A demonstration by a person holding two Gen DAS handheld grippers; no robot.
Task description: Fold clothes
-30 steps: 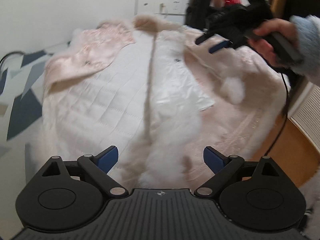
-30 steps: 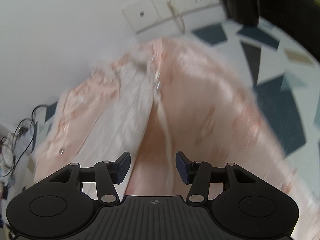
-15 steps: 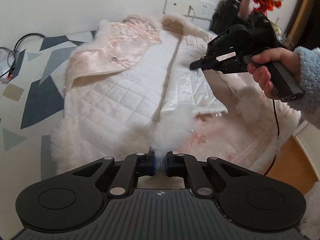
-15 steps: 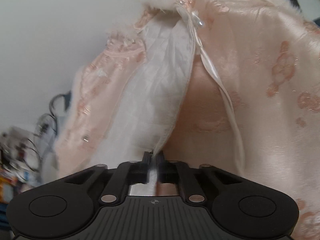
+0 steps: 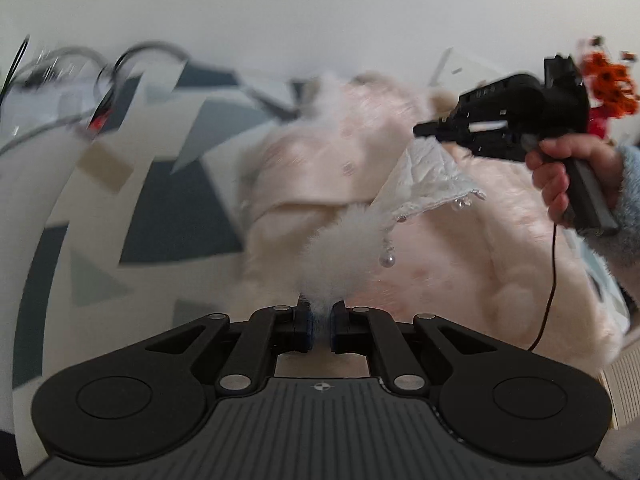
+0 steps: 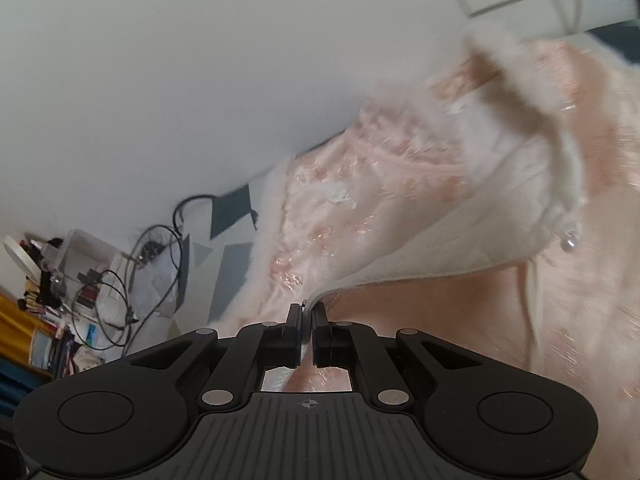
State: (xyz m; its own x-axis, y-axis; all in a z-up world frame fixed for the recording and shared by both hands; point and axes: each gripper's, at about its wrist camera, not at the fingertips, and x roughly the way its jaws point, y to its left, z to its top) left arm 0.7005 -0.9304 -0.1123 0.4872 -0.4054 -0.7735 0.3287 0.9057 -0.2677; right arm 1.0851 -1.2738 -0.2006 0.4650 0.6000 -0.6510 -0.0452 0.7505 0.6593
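The left gripper [image 5: 319, 322] is clamped on the pink coat's [image 5: 436, 248] white fur trim [image 5: 340, 248]; the right gripper [image 6: 307, 330] pinches its lining edge [image 6: 420, 256]. Only the left view shows the hand [image 5: 560, 176]; the coat is spread over a patterned bed [image 5: 168, 200].

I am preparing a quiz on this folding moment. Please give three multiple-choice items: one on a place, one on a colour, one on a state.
1. Which part of the garment does the left claw pinch?
A. white fur trim
B. collar
C. sleeve button

2. What colour is the garment's outer fabric?
A. dark blue
B. pale pink
C. yellow

3. How is the right claw?
A. open, above the cloth
B. shut on the flap's edge
C. shut, empty

Key: 1 A, white fluff rises from between its jaws; 2 B, pink satin shows in both views; 3 B, the white lining edge runs into its shut jaws.
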